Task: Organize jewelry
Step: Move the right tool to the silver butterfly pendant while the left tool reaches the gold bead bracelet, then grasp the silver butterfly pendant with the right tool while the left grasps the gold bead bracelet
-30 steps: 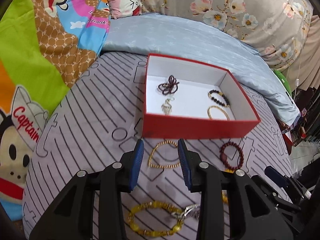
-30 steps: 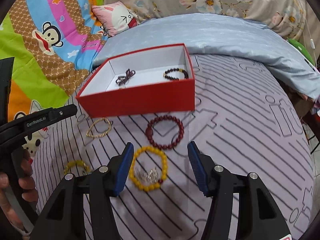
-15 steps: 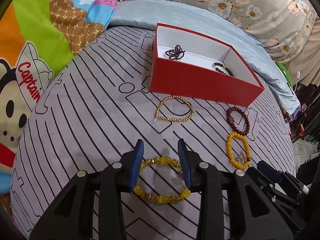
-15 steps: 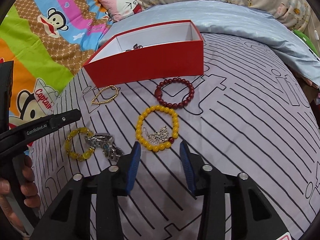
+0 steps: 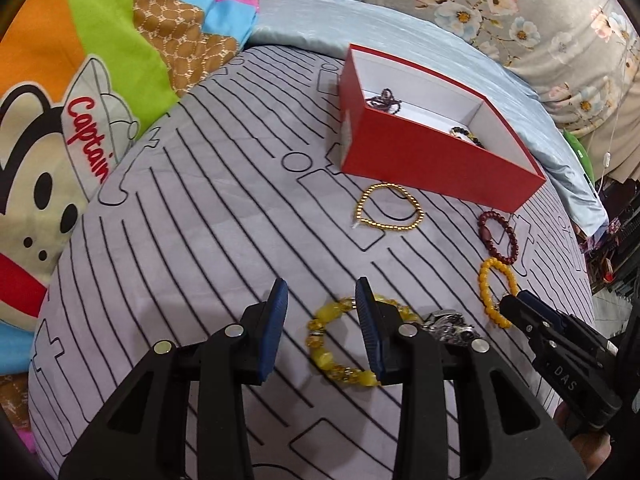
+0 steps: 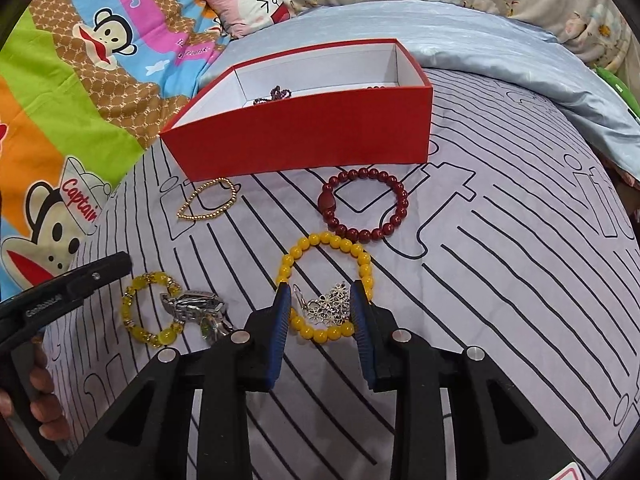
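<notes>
A red box with a white inside holds several bracelets. On the striped cloth lie a thin gold chain bracelet, a dark red bead bracelet, a yellow bead bracelet with a silver flower piece inside it, a yellow crystal bracelet and a silver watch. My left gripper is open, low over the crystal bracelet's left part. My right gripper is open, its jaws either side of the silver flower piece.
A cartoon monkey blanket lies to the left, a blue sheet and floral bedding behind the box. The bed edge drops off at the right.
Both grippers have come down and forward toward the cloth. The left one now sits over the crystal bracelet; the right one has narrowed and closed in around the silver flower piece.
</notes>
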Tool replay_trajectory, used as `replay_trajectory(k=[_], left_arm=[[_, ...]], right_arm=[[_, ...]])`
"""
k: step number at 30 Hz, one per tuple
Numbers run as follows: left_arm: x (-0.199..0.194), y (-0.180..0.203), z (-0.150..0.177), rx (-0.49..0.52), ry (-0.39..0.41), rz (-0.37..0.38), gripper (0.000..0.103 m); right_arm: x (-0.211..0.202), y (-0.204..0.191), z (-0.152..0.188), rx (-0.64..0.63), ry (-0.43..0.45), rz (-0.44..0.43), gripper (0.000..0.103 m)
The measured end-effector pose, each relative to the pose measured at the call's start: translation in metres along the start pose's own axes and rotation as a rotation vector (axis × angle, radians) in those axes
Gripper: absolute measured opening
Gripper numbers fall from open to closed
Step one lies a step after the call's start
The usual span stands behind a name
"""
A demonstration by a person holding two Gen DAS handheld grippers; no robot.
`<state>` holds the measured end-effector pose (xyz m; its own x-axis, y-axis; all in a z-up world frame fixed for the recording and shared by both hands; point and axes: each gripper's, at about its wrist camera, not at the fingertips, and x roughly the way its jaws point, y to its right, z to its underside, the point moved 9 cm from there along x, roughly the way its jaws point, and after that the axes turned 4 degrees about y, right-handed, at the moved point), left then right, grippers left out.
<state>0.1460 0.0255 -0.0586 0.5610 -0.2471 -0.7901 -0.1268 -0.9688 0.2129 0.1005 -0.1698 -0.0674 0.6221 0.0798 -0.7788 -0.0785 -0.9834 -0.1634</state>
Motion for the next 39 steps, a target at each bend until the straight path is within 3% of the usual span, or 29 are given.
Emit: replay_trajectory(k=[7, 20, 32, 39], left_arm=[[-0.001, -0.013, 0.005, -0.014, -0.01, -0.013, 0.034], [0.0, 0.007, 0.007, 0.013, -0.017, 0.019, 0.034], [0.016, 0.033, -0.018, 0.037, 0.002, 0.04, 0.034], [0.051, 0.041, -0.04, 0.04, 0.003, 0.02, 0.033]], right_arm=[[0.006, 0.002, 0.004, -0.033, 0.0, 0.03, 0.023], [-0.001, 0.008, 0.004, 0.013, 0.016, 0.007, 0.021], [-0.03, 0.011, -0.008, 0.037, 0.061, -0.016, 0.021], [-0.032, 0.015, -0.006, 0.054, 0.054, -0.022, 0.021]])
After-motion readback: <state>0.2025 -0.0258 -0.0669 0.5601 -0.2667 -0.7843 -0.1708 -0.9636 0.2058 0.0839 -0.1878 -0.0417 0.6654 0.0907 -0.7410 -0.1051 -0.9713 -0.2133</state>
